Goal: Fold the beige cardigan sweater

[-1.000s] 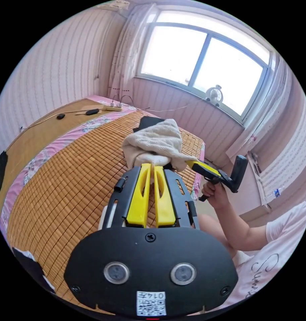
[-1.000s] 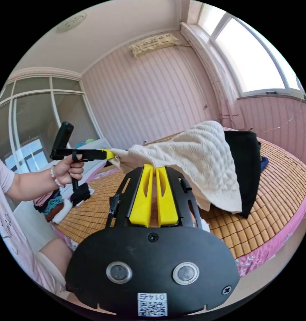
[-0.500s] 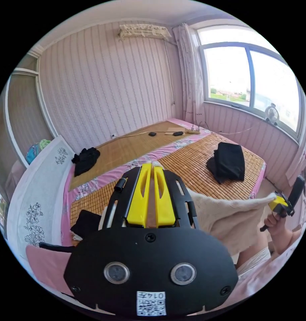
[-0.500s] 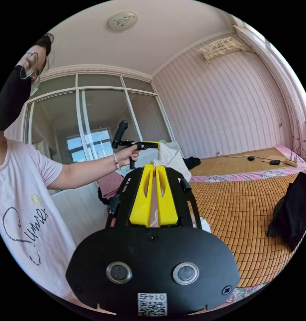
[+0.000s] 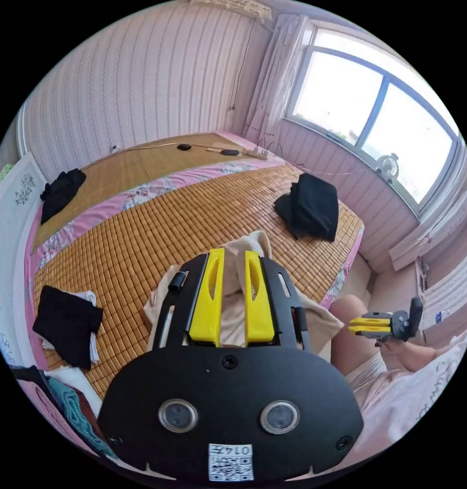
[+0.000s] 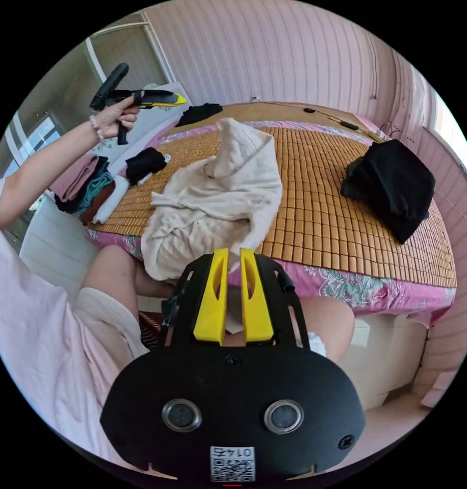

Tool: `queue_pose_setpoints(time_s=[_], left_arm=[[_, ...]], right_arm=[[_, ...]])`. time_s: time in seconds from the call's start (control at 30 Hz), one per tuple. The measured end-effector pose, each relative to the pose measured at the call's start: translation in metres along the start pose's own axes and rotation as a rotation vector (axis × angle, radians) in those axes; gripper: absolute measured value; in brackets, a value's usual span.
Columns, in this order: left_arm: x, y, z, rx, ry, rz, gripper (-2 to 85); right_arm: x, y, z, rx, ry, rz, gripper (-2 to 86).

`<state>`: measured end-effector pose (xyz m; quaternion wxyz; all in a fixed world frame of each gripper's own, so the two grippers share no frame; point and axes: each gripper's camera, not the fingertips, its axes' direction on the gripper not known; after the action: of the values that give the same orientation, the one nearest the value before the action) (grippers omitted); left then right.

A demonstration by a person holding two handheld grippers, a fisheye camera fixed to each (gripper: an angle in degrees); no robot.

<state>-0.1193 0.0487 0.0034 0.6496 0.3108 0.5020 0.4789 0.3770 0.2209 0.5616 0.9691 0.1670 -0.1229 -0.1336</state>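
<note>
The beige cardigan (image 6: 218,204) lies in a crumpled heap at the near edge of the bamboo-mat bed (image 6: 315,204), one part hanging over the edge and one peak standing up. My left gripper (image 5: 234,252) hovers above it, open, with the cardigan (image 5: 238,305) showing through the gap below. In the right gripper view the left gripper (image 6: 181,100) is held high to the left of the heap. My right gripper (image 6: 234,250) sits in front of the bed edge above the person's knees, jaws slightly apart and holding nothing. It also appears low by the person's lap (image 5: 349,325).
A folded black garment (image 6: 391,183) lies on the mat's right side. A small black piece (image 6: 144,163) and a stack of folded clothes (image 6: 88,191) sit at the left end. More black cloth (image 5: 60,186) and a power strip (image 5: 256,152) lie on the far wooden board.
Both grippers have let go of the cardigan, and it has dropped from being stretched in the air into a heap on the mat. The hands have moved apart.
</note>
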Motion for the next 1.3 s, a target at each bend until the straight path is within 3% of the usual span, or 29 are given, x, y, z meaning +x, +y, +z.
queue_pose_setpoints(time_s=[0.1, 0.27, 0.5, 0.63, 0.8, 0.93, 1.17, 1.3], left_arm=[[-0.019, 0.064, 0.0, -0.052, -0.014, -0.028, 6.5], [-0.051, 0.163, 0.003, -0.135, -0.042, -0.206, 6.2], [-0.034, 0.201, 0.025, -0.184, -0.022, -0.196, 7.7], [-0.026, 0.195, 0.04, -0.225, -0.028, -0.151, 8.1], [-0.025, 0.187, 0.035, -0.17, -0.044, -0.043, 8.2], [-0.034, 0.171, 0.041, -0.148, -0.036, 0.009, 8.5], [-0.038, 0.112, 0.086, -0.156, 0.025, 0.055, 8.6], [-0.039, 0.092, 0.124, -0.281, 0.088, 0.012, 8.3]], right_arm=[[-0.017, -0.03, 0.013, -0.033, -0.027, -0.079, 10.1], [-0.073, -0.116, 0.044, -0.03, -0.055, -0.301, 10.1], [-0.168, -0.22, 0.127, -0.145, -0.029, -0.529, 9.6], [-0.184, -0.239, 0.189, -0.384, 0.039, -0.553, 5.1], [-0.148, -0.261, 0.14, -0.246, -0.048, -0.432, 1.8], [-0.059, -0.267, 0.057, -0.037, -0.052, -0.179, 1.2], [0.078, -0.261, -0.096, 0.284, 0.211, 0.138, 1.4], [0.116, -0.259, -0.115, 0.239, 0.326, 0.219, 1.4]])
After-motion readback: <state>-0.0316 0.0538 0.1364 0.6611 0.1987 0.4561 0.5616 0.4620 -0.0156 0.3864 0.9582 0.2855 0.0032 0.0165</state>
